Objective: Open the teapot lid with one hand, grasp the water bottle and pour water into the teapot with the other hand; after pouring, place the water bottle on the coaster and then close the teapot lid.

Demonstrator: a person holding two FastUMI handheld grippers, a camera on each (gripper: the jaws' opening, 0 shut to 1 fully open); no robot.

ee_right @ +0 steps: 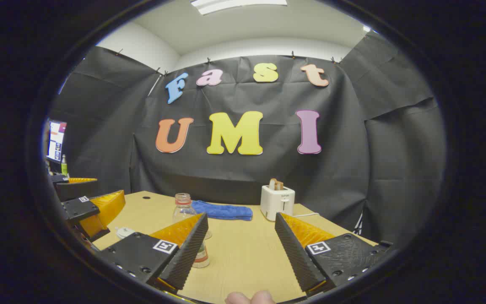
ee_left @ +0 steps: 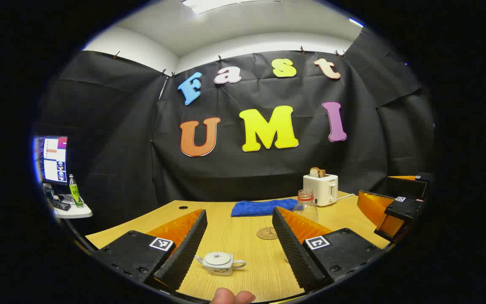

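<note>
A small white teapot (ee_left: 220, 262) with its lid on stands on the wooden table (ee_left: 243, 245), close in front of my left gripper (ee_left: 240, 212), which is open and holds nothing. Beyond it lies a round brown coaster (ee_left: 267, 233). A clear water bottle (ee_left: 305, 207) stands upright to the right, partly behind my right-hand finger (ee_left: 293, 249). In the right gripper view the bottle (ee_right: 182, 207) stands ahead on the left, its lower part behind one finger (ee_right: 186, 249). My right gripper (ee_right: 241, 216) is open and empty. The teapot (ee_right: 124, 232) peeks out at far left.
A white toaster (ee_left: 321, 189) with bread in it and a blue cloth (ee_left: 264, 207) sit at the table's back. A monitor (ee_left: 51, 158) and a green bottle (ee_left: 74, 191) stand on a side shelf at left. The other gripper (ee_left: 395, 207) hovers at right.
</note>
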